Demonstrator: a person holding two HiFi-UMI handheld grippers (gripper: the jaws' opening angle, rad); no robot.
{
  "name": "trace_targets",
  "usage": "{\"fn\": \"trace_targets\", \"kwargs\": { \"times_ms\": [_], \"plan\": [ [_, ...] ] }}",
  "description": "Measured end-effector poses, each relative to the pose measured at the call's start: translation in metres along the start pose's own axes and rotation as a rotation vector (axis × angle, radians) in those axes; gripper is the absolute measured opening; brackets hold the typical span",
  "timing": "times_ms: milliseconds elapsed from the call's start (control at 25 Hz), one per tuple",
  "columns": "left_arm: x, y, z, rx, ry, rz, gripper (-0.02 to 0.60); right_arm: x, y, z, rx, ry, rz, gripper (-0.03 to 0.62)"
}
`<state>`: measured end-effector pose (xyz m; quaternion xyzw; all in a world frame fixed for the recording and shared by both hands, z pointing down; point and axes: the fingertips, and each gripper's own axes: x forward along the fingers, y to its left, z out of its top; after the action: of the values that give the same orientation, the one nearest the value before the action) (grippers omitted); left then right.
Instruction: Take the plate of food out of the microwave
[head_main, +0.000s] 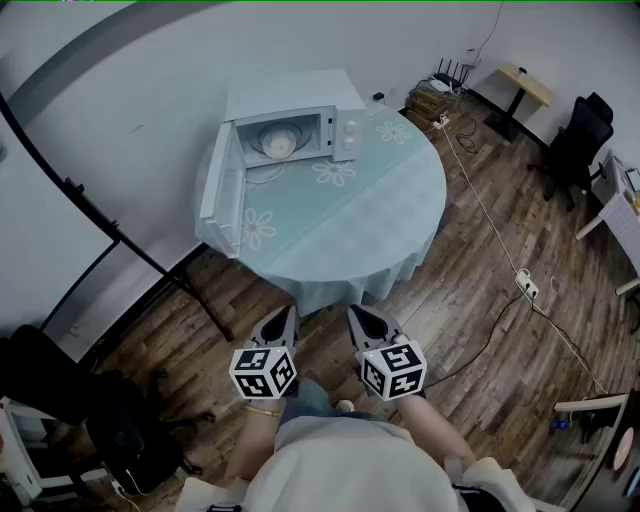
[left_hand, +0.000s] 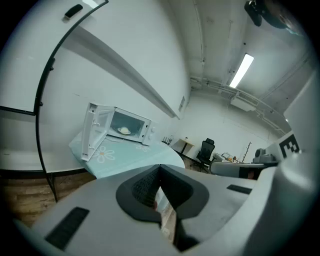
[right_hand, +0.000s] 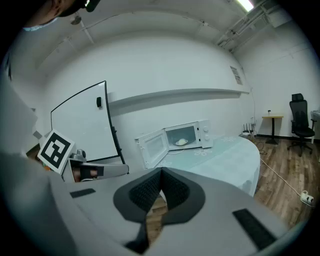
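A white microwave (head_main: 300, 115) stands at the far side of the round table (head_main: 370, 215), its door (head_main: 222, 190) swung wide open to the left. Inside sits a plate of pale food (head_main: 278, 145), also visible as the plate of food (left_hand: 124, 130) in the left gripper view and the plate of food (right_hand: 182, 142) in the right gripper view. My left gripper (head_main: 288, 315) and right gripper (head_main: 358, 315) are held side by side in front of my body, short of the table's near edge. Both have their jaws shut with nothing between them.
A pale green flowered cloth covers the table. A black whiteboard stand (head_main: 120, 240) stands left of it. Cables (head_main: 500, 240) and a power strip (head_main: 526, 285) run across the wooden floor on the right, with an office chair (head_main: 580, 140) and a small side table (head_main: 522, 90) beyond.
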<state>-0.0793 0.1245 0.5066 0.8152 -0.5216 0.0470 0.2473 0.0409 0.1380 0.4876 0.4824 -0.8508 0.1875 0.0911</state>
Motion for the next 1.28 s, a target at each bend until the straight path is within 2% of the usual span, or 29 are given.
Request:
{"fn": "trace_targets", "kwargs": {
  "times_ms": [360, 760, 1280],
  "plan": [
    [-0.039, -0.054, -0.023, 0.046, 0.005, -0.013, 0.014, -0.051, 0.008, -0.017, -0.017, -0.019, 0.038, 0.006],
    [-0.054, -0.065, -0.027, 0.008, -0.008, -0.005, 0.014, -0.066, 0.018, -0.017, -0.028, -0.036, 0.109, 0.006],
    [-0.052, -0.058, -0.032, -0.031, -0.006, 0.035, 0.014, -0.059, 0.018, -0.025, -0.019, 0.0, 0.144, 0.006]
  ]
}}
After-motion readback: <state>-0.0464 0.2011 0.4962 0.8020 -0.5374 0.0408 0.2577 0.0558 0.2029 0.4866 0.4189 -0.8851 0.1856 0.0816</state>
